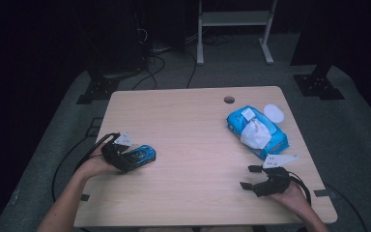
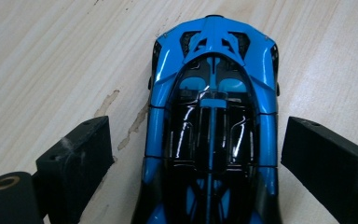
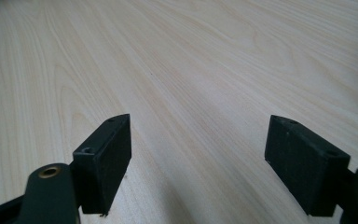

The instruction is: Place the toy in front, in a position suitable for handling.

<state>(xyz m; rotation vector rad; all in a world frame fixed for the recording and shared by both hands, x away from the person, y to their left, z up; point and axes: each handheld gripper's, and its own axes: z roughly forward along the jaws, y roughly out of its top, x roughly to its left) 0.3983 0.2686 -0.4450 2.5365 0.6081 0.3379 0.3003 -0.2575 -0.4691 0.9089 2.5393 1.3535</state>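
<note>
Grasp pending: left gripper [image 2: 196,158] straddling toy car [image 2: 212,121] lower left, jaws apart; right gripper [image 1: 253,179] idling apart, lower right.

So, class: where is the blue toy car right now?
In the high view the blue toy car sits on the table's left side, between the open left tongs.

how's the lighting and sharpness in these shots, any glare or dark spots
High view: table evenly lit, room behind nearly black, picture soft and grainy. Left gripper view: sharp, with white glare streaks on the toy car and its glossy black roof. Right gripper view: bright wood grain, a soft shadow by the fingers, dark strip at the left edge.
</note>
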